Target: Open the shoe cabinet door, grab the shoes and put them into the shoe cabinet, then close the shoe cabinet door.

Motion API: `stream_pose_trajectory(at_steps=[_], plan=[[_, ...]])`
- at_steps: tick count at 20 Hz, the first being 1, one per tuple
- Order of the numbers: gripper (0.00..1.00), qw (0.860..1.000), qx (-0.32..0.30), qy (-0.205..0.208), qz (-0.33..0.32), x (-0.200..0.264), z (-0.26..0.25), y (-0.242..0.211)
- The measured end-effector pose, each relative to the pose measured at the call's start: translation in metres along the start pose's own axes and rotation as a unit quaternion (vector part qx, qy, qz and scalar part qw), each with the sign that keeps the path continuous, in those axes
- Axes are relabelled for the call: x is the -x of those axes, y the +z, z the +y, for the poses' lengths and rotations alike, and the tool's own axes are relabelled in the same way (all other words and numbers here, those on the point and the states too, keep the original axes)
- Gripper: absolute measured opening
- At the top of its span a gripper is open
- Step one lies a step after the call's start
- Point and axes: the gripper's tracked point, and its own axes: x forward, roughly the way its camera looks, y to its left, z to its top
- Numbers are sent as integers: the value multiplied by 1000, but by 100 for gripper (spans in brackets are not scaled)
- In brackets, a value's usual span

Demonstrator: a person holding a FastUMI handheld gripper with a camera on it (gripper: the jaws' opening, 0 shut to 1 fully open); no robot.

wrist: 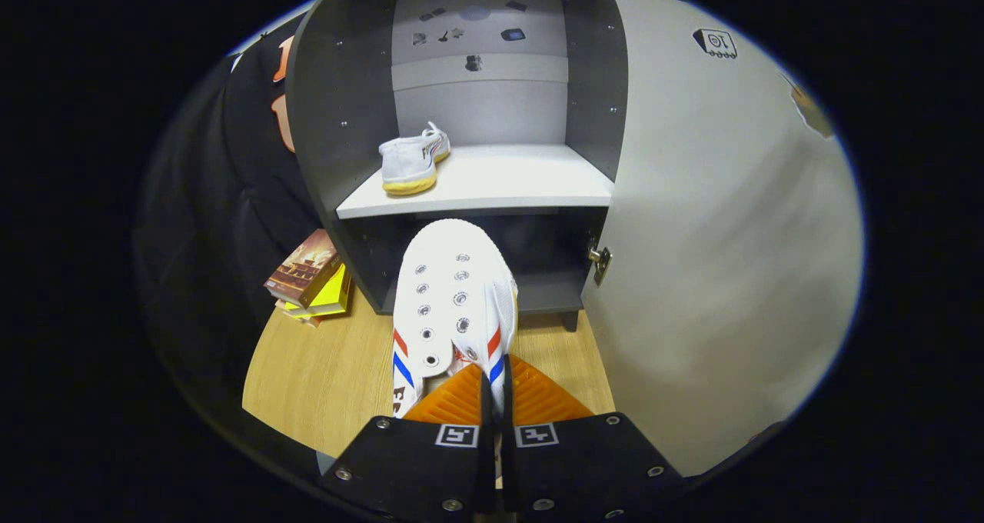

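- The hand-held gripper (493,396) has its two fingers drawn close together, both pressing on the side wall of a white shoe (450,308) with red and blue stripes.
- This held shoe runs forward from the fingers, toe pointing away, laceless eyelets facing up, raised above the wooden counter (323,369).
- Straight ahead stands the shoe cabinet (323,123), dark grey, its white door (715,238) swung open to the right of the fingers, a metal hinge (600,261) at its inner edge.
- A second white shoe (413,161) with a yellowish sole rests on the left part of the cabinet's white shelf (507,181), beyond the held shoe's toe.
- Left of the held shoe, a small stack of books (311,277) lies on the counter beside the cabinet's base.
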Motion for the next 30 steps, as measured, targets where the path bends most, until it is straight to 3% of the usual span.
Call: stream_pose_trajectory(at_steps=[14,30], plan=[[3,997,-27,-36,-59,-21,-10,150],[3,999,-17,-43,-5,-90,-8,229]])
